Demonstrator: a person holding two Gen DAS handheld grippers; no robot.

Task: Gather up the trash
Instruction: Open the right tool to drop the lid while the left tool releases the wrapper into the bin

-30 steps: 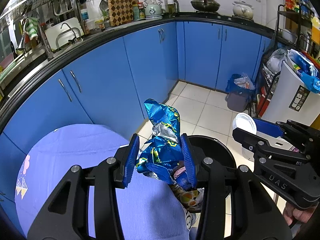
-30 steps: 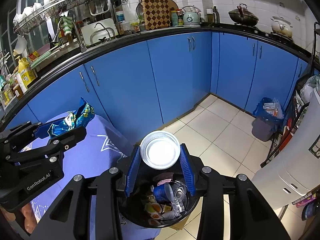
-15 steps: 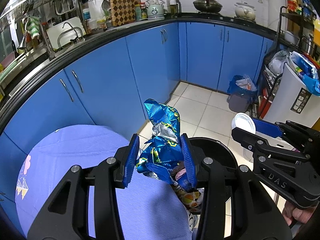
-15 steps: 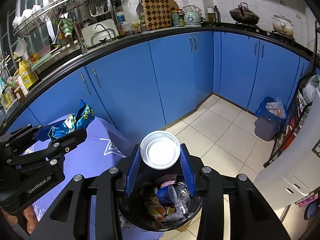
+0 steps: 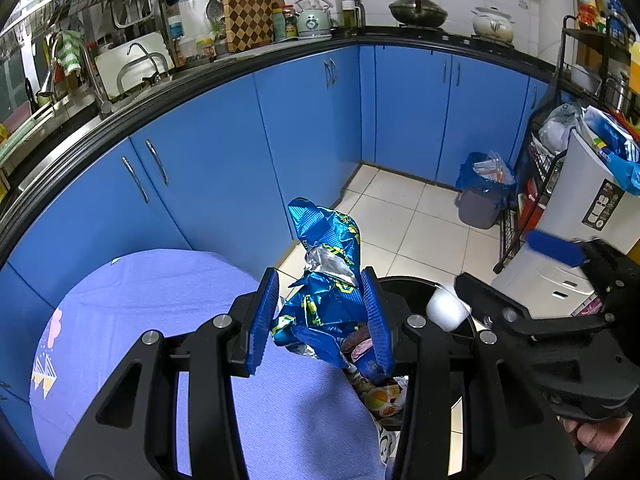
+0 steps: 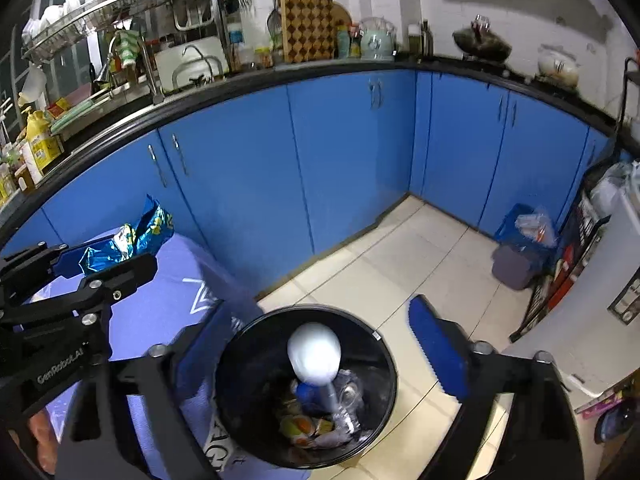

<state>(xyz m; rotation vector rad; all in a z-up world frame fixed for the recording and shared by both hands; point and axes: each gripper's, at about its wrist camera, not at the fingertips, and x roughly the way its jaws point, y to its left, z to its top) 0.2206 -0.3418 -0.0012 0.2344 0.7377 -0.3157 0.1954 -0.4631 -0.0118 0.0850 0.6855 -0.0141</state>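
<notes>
Two grippers are working over the round black trash bin [image 6: 306, 384] here, and the right gripper [image 6: 320, 352] is opening its blue pads wide at this moment, with nothing pressed between them: the white disposable cup [image 6: 314, 354] is loose, blurred, hanging over the bin's mouth among the wrappers and crushed bottle inside. From the left wrist view that cup [image 5: 446, 310] shows just beside the right gripper's near finger, at the bin's rim [image 5: 416, 282]. The left gripper [image 5: 320, 314] is clamped on the crumpled blue foil snack bag [image 5: 326, 280], which stands up between its pads, near the edge of the round table with the lilac cloth [image 5: 160, 300] and just short of the bin. The risk, as I judge it: the bag is light and springy, so releasing it from here could let it catch the rim or flutter onto the white floor tiles [image 5: 404, 224]; the left gripper needs to carry it clear over the opening first, without bumping the right one.
</notes>
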